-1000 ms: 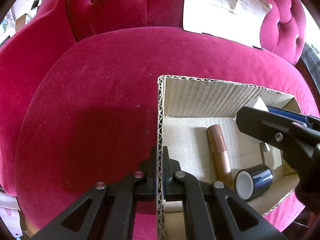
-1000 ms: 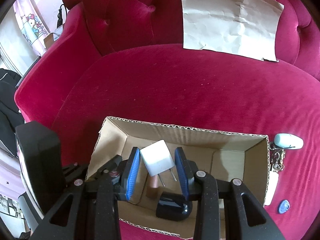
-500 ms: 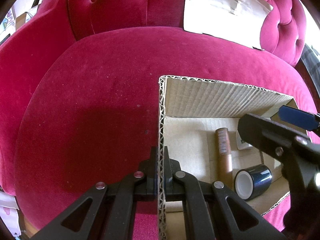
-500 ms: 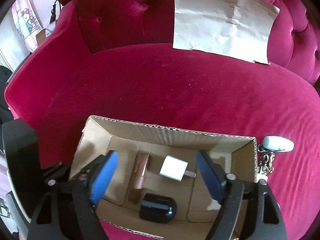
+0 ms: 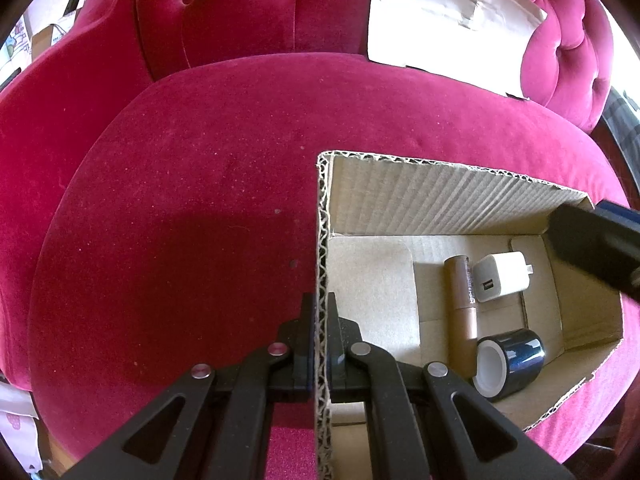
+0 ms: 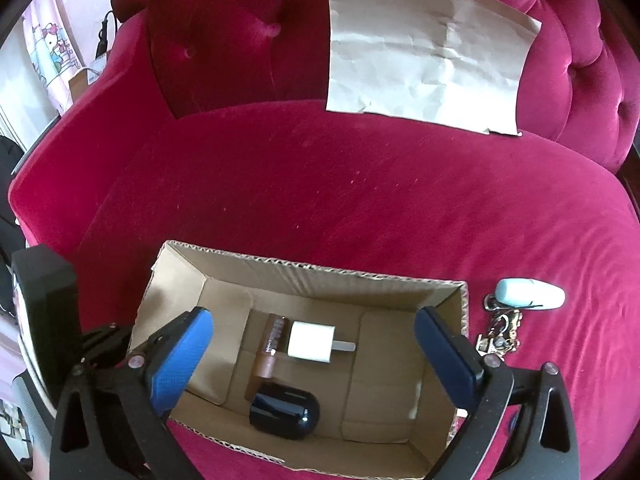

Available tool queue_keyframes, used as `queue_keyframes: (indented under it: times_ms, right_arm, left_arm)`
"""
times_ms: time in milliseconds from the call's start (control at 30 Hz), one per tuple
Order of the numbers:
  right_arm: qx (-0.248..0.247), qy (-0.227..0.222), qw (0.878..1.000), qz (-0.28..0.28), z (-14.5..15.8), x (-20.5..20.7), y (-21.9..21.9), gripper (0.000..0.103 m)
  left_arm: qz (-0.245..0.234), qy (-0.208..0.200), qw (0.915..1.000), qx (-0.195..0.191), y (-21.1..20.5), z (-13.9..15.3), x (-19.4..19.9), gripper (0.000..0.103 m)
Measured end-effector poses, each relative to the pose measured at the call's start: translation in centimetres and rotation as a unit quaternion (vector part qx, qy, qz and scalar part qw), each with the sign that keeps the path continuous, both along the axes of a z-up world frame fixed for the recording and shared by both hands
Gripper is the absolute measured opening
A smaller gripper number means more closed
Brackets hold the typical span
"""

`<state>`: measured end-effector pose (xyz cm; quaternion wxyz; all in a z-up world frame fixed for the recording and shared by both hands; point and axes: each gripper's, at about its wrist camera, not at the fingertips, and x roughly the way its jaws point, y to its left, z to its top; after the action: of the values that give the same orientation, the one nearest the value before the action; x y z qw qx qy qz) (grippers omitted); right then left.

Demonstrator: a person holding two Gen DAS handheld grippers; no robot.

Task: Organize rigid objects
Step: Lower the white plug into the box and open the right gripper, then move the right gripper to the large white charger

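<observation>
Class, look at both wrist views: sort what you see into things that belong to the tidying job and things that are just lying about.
Part of the job:
- cardboard box
- white charger, brown tube and dark tape roll, all in the box
- keys with pale fob, on the cushion beside the box
- left tongs, clamped on the box wall
- right tongs, opening, nothing between them

Just lying about:
- crumpled paper
- red sofa
</observation>
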<state>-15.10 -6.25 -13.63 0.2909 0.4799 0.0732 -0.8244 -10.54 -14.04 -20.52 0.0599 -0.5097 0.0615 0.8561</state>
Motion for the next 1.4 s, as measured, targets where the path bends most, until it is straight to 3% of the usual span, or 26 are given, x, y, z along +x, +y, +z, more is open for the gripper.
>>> queue_keyframes:
  times_ms: [133,533,967,1400]
  right_arm:
    - [-0.02,0.011,1.0,-0.001,1.3,0.3,1.5,0.103]
    - [-0.018,0.028,0.998,-0.054,2.5,-1.4,6.7,0.103]
    - [0.014,0.036,0.995,-0.093,1.9,-2.9,11.4,0.103]
    - [0.039,0.01,0.994,-0.099,0.0,-3.4,13.1,0.103]
  left_arm:
    - [-0.001,0.001,1.0,-0.003,0.0,0.0,0.0,0.003]
    - [-0.002,0.001,1.0,-0.003,-0.1,0.0,0.1,0.003]
    - [0.0,0.002,1.0,-0.004,-0.1,0.0,0.3,0.003]
    - [0.001,0.002,1.0,-0.005,-0.9,0.1,0.5,0.003]
